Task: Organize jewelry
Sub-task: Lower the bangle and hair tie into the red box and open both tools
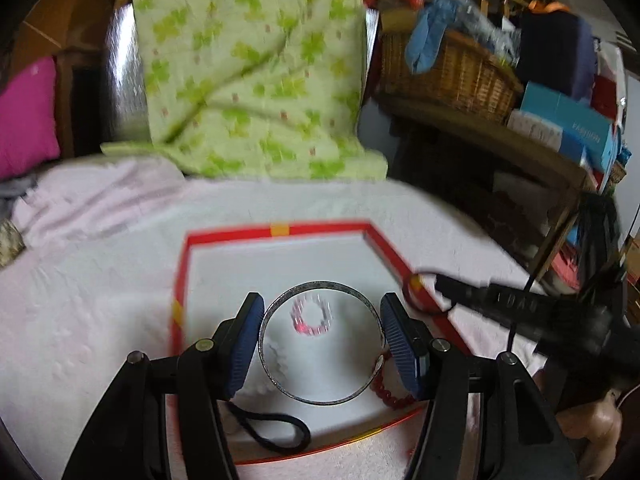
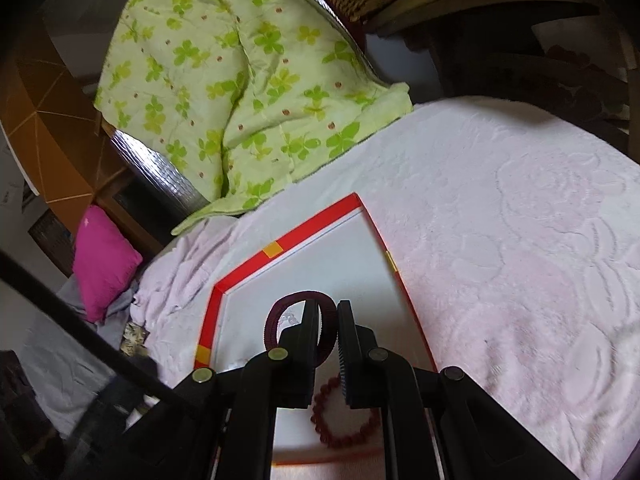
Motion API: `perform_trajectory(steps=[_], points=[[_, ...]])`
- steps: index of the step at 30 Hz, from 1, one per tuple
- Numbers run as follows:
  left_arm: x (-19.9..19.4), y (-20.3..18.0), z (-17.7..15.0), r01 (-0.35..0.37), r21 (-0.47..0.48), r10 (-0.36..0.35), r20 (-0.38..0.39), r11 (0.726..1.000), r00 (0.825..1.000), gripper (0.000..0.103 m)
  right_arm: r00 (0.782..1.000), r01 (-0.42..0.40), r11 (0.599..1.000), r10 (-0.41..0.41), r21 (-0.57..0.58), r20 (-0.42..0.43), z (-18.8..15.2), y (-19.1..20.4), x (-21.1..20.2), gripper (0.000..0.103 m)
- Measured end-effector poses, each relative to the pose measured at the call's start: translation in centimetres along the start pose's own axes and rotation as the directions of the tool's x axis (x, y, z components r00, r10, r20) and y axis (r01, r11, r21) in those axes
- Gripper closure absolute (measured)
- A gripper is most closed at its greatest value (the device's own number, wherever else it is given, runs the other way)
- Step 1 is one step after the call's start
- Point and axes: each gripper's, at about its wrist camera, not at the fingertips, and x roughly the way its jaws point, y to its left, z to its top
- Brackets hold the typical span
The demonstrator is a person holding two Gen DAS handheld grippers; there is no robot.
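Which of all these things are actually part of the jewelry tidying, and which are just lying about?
Part of the job:
- silver metal bangle, clamped in left gripper
- dark maroon bracelet, in right gripper
- red beaded bracelet
- red-rimmed white tray

Lying about:
- green clover-print quilt
- magenta pillow
- wicker basket

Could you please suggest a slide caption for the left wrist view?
Left gripper holds a silver bangle over the red-rimmed tray on the pink blanket.
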Motion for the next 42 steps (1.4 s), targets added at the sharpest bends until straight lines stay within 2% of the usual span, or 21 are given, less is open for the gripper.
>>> perform_trajectory(steps=[5, 9, 14, 17, 21, 25, 34, 38, 42], points=[[3.3, -0.3, -1.4, -0.004, 0.033, 0.008, -0.102, 0.999, 0.995, 0.041, 0.998, 0.043, 0.999, -0.042, 0.018, -0.053, 0.7, -0.6, 2.6, 0.093], [4.5, -0.6, -1.8, 0.036, 0.038, -0.030, -0.143, 0.999, 0.989, 0.041, 0.990, 0.073, 0.997, -0.068, 0.036, -0.121, 0.7, -0.9, 4.8, 0.093], [5.5, -0.9, -2.4, 0.032, 0.074, -0.018, -0.181, 0.997, 0.983, 0.040, 0.985, 0.098, 0.994, -0.090, 0.046, -0.149, 0.5, -0.9, 6.2, 0.092], [5.3, -0.5, -2.3, 0.034, 0.072, -0.021, -0.175, 0.997, 0.984, 0.040, 0.986, 0.098, 0.993, -0.087, 0.068, -0.141, 0.7, -1.3, 6.2, 0.091], [4.5, -0.2, -2.0, 0.032, 0.079, -0.020, -0.139, 0.996, 0.990, 0.034, 0.992, 0.070, 0.992, -0.058, 0.104, -0.113, 0.9, -2.1, 5.4, 0.080], [3.6, 1.1, -1.6, 0.014, 0.047, -0.008, -0.124, 0.999, 0.992, 0.034, 0.993, 0.067, 0.993, -0.057, 0.100, -0.102, 1.1, -2.1, 4.4, 0.080], [-0.4, 5.1, -1.0, -0.107, -0.060, 0.104, -0.057, 0.992, 0.993, 0.030, 0.996, 0.047, 0.992, -0.038, 0.118, -0.078, 1.3, -2.3, 0.5, 0.080], [-1.7, 5.5, -1.7, -0.158, -0.049, 0.155, -0.051, 0.986, 0.987, 0.029, 0.996, 0.045, 0.993, -0.036, 0.110, -0.082, 0.7, -2.3, -1.1, 0.080], [-2.6, 5.3, -2.6, -0.177, -0.032, 0.175, -0.066, 0.984, 0.982, 0.029, 0.995, 0.033, 0.994, -0.022, 0.107, -0.096, -0.1, -2.1, -2.2, 0.080]])
